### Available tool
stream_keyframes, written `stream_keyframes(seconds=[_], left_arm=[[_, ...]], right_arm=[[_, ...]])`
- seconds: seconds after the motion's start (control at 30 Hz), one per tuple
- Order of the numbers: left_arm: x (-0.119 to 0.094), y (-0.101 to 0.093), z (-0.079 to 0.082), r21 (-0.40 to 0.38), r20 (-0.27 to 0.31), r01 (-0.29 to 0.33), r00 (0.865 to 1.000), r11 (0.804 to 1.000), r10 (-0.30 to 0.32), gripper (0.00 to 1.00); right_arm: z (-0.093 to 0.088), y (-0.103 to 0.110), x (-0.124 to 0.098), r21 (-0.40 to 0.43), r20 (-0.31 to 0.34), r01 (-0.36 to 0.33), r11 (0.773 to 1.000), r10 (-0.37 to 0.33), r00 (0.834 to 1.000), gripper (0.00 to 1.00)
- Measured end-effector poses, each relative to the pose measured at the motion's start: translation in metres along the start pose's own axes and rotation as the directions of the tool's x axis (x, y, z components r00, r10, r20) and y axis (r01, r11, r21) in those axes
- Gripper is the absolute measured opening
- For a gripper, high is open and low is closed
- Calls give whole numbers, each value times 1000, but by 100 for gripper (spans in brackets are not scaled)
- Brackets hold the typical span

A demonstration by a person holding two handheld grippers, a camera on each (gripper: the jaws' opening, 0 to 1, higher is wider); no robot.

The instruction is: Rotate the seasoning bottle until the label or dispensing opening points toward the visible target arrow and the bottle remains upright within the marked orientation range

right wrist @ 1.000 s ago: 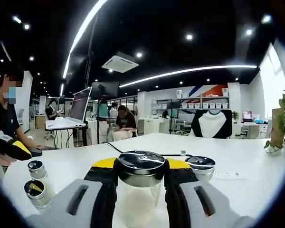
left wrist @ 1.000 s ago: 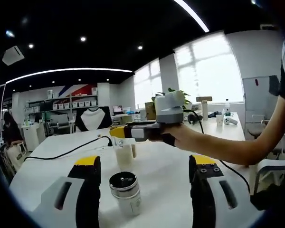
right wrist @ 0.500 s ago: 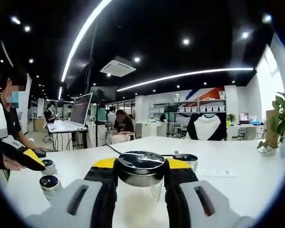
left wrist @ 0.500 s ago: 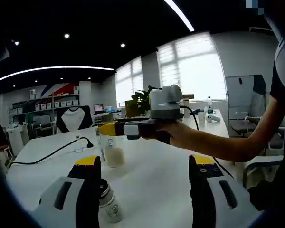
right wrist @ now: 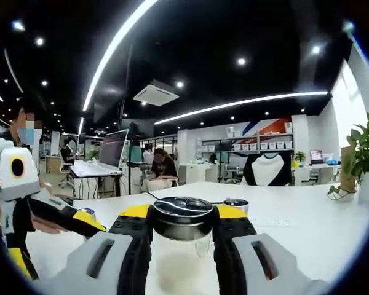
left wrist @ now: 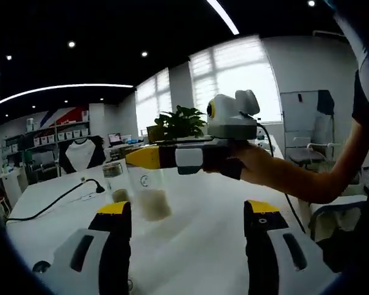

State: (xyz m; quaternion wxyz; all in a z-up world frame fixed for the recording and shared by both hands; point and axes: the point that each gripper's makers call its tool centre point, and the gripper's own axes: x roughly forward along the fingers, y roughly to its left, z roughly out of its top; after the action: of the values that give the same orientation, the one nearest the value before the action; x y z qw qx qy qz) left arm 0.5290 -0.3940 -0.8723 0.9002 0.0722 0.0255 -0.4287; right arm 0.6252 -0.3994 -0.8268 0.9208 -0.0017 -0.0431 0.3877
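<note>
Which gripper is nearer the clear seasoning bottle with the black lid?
Right. The right gripper has its jaws shut on the seasoning bottle; the left gripper is open, short of it.

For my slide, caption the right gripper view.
Right claw shut on a black-lidded seasoning bottle above the white table.

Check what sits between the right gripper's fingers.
In the right gripper view, a clear glass seasoning bottle with a black lid sits clamped between the right gripper fingers.

I work in an open-plan office: a long white surface, far shelves of boxes, a laptop, seated colleagues, and potted plants by bright windows.
</note>
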Motion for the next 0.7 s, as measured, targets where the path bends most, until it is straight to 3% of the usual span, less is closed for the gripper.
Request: stream_keyframes(seconds=[0.3, 0.7], left_arm=[[18, -1, 2, 65, -33, -38, 999, 997, 40, 79], [32, 2, 15, 82, 7, -67, 998, 994, 67, 68]], right_arm=[[2, 9, -20, 0, 21, 12, 1000, -12, 1000, 35], [16, 21, -37, -13, 52, 6, 1000, -6, 999, 35]])
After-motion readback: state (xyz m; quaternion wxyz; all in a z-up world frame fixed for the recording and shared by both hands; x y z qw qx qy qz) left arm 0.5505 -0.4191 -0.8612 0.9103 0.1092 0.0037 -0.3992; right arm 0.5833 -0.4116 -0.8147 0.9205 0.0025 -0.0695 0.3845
